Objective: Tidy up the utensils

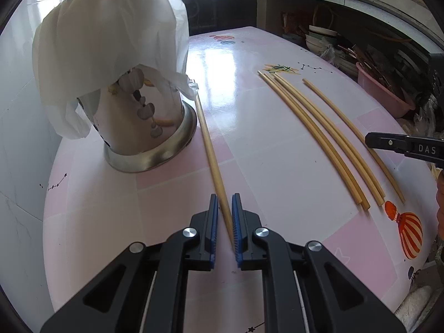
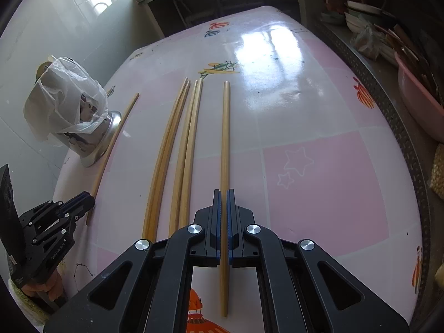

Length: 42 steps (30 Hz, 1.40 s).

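Observation:
Several long bamboo chopsticks lie on the pink patterned table (image 2: 327,183). My left gripper (image 1: 224,197) is closed around the near end of one chopstick (image 1: 211,155), which runs toward the steel utensil holder (image 1: 149,127). My right gripper (image 2: 223,193) is shut on a separate single chopstick (image 2: 225,138) lying apart on the right. Two pairs of chopsticks (image 2: 177,149) lie between them; they also show in the left wrist view (image 1: 319,133). The holder, half covered by a white plastic bag (image 1: 111,44), stands at the table's left, also in the right wrist view (image 2: 91,138).
A white wall lies left of the table. A pink basin (image 2: 416,102) and stacked bowls (image 1: 319,38) sit on a lower shelf to the right. My left gripper also appears at the left of the right wrist view (image 2: 77,202).

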### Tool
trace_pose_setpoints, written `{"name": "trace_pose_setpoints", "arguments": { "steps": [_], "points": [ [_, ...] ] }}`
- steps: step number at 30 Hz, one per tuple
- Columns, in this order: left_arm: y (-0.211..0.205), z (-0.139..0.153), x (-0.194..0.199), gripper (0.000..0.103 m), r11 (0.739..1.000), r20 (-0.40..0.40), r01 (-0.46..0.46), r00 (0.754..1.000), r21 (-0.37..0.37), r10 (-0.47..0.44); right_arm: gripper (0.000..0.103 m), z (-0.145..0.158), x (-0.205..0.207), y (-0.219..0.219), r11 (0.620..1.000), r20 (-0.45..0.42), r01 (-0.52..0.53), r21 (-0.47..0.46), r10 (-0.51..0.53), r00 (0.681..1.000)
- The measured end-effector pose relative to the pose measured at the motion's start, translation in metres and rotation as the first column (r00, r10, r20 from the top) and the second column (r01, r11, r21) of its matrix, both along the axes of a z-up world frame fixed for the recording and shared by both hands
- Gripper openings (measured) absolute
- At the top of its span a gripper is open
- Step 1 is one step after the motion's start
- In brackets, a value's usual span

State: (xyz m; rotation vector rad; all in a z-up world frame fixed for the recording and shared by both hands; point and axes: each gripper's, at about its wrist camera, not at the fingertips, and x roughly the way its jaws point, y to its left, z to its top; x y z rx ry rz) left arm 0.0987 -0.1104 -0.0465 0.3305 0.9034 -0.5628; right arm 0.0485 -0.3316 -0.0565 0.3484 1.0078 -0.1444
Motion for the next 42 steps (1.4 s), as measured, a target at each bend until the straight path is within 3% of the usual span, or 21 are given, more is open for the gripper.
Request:
{"name": "trace_pose_setpoints", "arguments": {
  "steps": [16,37,42],
  "points": [
    [0.015,0.001,0.010,0.005,0.995,-0.032,-0.077,0.997,-0.056,0.075,0.002,-0.004,-0.005,-0.007,0.998,0.036,-0.008,0.069,0.006,0.999],
    [0.067,0.008,-0.056,0.006,0.997,-0.223,-0.061,0.973,-0.044,0.050,0.002,-0.002,-0.054,0.009,0.996,-0.016,-0.033,0.085,0.035,0.999],
    [0.070,0.018,-0.058,0.010,0.995,-0.194,-0.069,0.980,-0.074,0.053,0.002,-0.002,-0.056,0.008,0.994,-0.017,-0.037,0.108,0.039,0.999]
  ]
}}
